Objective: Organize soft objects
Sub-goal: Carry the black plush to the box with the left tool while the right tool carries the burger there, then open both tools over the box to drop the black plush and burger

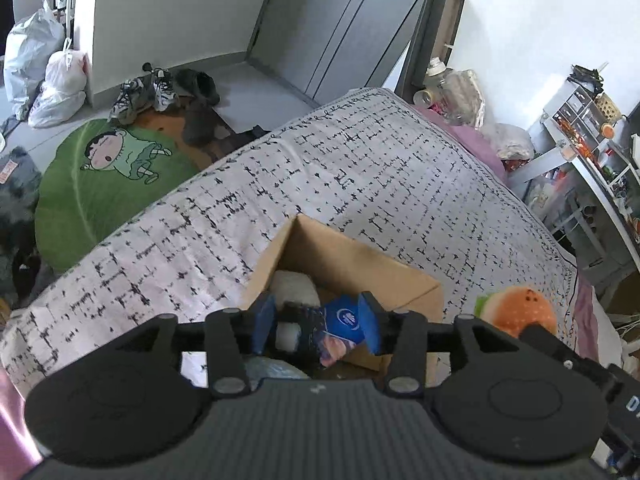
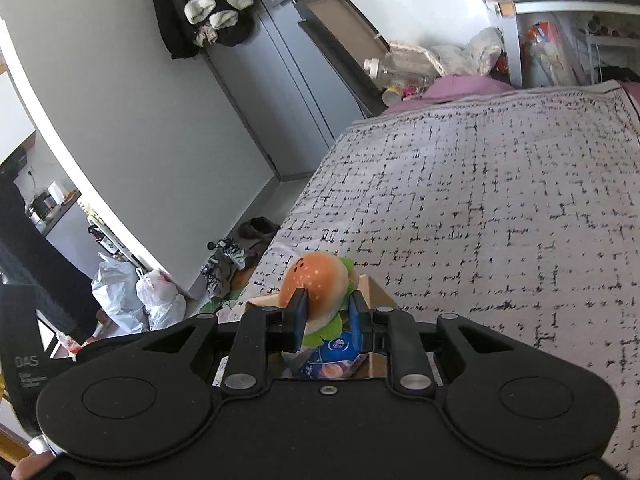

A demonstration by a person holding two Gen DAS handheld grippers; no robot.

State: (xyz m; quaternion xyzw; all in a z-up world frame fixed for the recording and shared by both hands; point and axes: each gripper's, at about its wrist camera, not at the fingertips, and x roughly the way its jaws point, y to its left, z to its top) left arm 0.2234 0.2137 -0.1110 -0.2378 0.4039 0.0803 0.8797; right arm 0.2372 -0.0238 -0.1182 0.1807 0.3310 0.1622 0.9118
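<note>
A lived-in home bedroom is showing here: a bed (image 1: 360,168) is wearing a patterned cover, sneakers (image 1: 144,94) are sitting by the door (image 1: 348,20), and coats (image 2: 204,4) are hanging on the wall.

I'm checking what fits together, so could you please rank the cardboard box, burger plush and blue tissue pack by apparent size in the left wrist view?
1. cardboard box
2. burger plush and blue tissue pack: they look alike, both partly hidden, so unranked.

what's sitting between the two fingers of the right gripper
The burger plush, its lettuce edge hanging below. The right gripper is shut on it; the right wrist view shows this.
</note>
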